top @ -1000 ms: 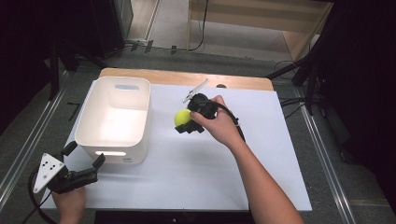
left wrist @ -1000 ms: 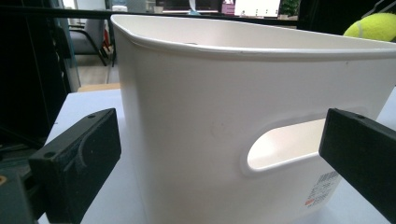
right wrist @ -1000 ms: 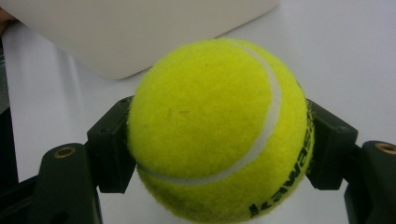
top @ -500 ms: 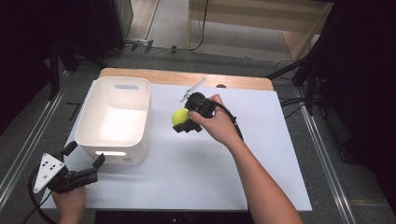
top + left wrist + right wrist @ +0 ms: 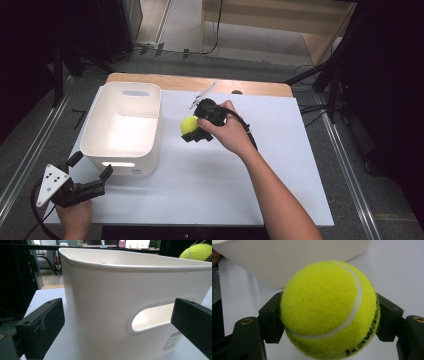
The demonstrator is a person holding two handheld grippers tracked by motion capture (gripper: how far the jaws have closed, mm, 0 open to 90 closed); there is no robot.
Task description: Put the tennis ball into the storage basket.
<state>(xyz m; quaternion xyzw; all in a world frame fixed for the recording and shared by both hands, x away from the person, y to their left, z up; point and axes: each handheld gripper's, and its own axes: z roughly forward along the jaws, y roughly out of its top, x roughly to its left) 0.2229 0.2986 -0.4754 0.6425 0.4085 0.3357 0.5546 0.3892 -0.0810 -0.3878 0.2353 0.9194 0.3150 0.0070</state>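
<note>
Tennis ball (image 5: 189,124), bright yellow-green felt with a white seam and black lettering, sits pinched between the two black jaws of the right tool (image 5: 192,129), just above the white desk (image 5: 280,165) and just to the right of a bin.

That bin (image 5: 121,160) is the largest thing here: a white, rounded-rectangular plastic tub with slot handles, standing open and empty on the left half of the desk. In the right tool's own view the ball (image 5: 328,308) bulges between the jaws, one pad pressing on each side, with the tub's white wall (image 5: 287,255) close behind.

The left tool (image 5: 90,187) rests near the tub's front corner, jaws spread wide and holding nothing; its own view faces the tub's near wall (image 5: 100,302) and handle slot.

The step in hand looks like carrying the gripped ball toward the tub. The next move probably calls for lifting it over the rim, which stands taller than the ball, centring it above the opening, then spreading the jaws.
</note>
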